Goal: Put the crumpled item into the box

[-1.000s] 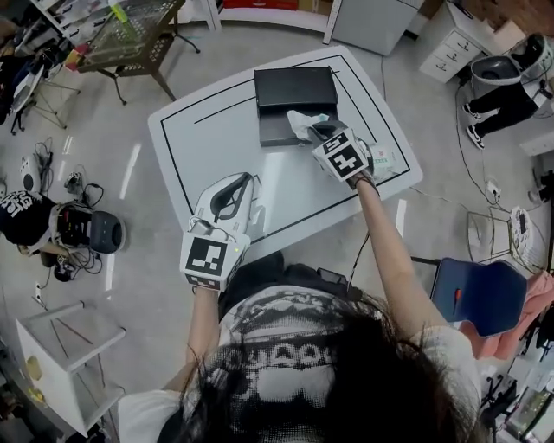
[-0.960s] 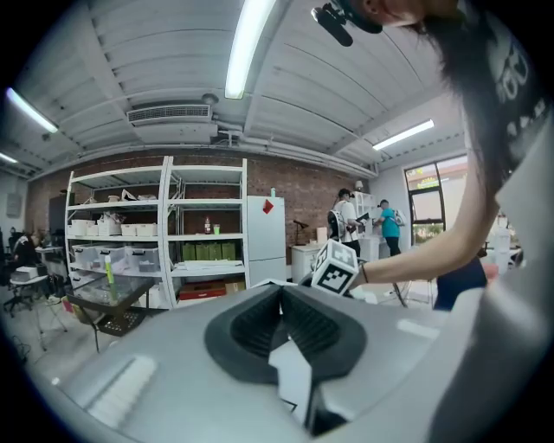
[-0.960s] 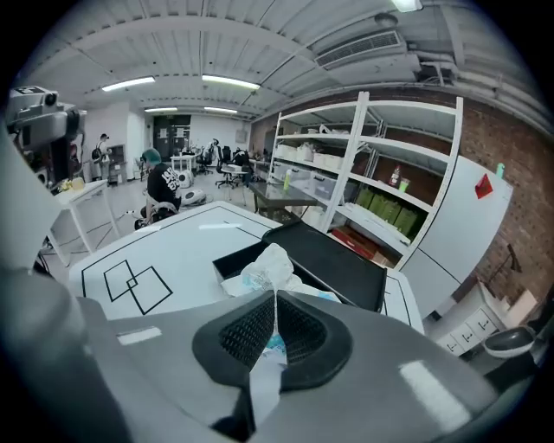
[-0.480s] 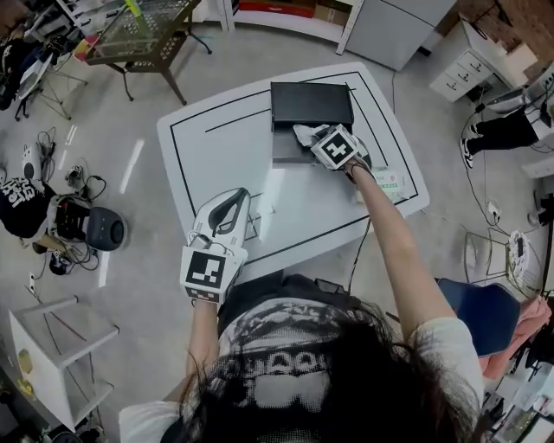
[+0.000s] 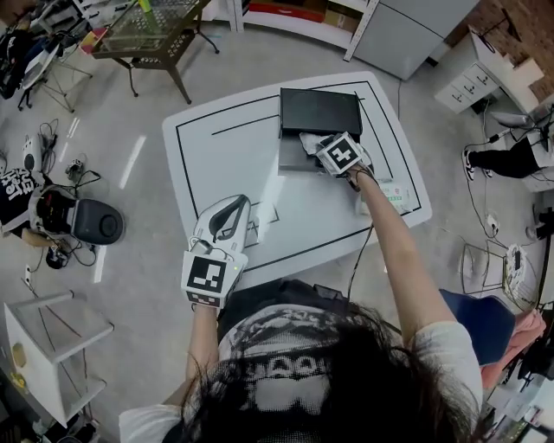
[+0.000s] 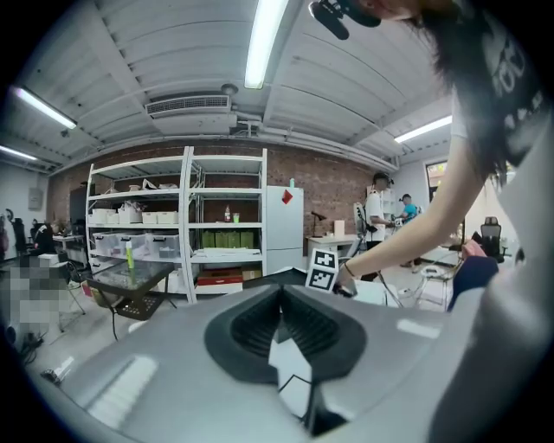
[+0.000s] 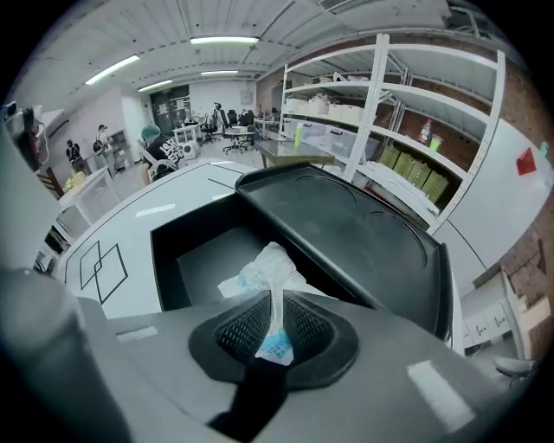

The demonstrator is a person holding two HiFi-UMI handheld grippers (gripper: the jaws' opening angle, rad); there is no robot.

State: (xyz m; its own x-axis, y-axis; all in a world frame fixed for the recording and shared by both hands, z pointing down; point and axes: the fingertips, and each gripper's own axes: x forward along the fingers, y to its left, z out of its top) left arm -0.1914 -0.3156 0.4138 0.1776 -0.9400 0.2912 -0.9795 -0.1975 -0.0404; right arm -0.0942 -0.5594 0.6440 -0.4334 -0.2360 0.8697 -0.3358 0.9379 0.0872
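The black box [image 5: 289,156] stands open at the far side of the white table [image 5: 216,156], its lid [image 5: 318,111] laid back. My right gripper [image 5: 318,147] hangs over the box's near right edge. The crumpled white wrapper [image 5: 308,141] is still pinched between its pads as the jaws are opening. In the right gripper view the wrapper [image 7: 267,270] hangs from the right gripper [image 7: 275,324] above the box's tray [image 7: 195,255]. My left gripper [image 5: 232,204] is shut and empty near the table's front edge, and its pads [image 6: 260,329] meet in the left gripper view.
A green and white packet [image 5: 392,193] lies near the table's right edge. Black outlines and small squares [image 5: 261,215] are drawn on the tabletop. A glass-topped side table [image 5: 147,22], cables and gear on the floor [image 5: 74,216] and a blue chair [image 5: 474,318] surround the table.
My right gripper has carried the wrapper from beside the box's front to over its open tray. The left gripper has stayed near the front edge.
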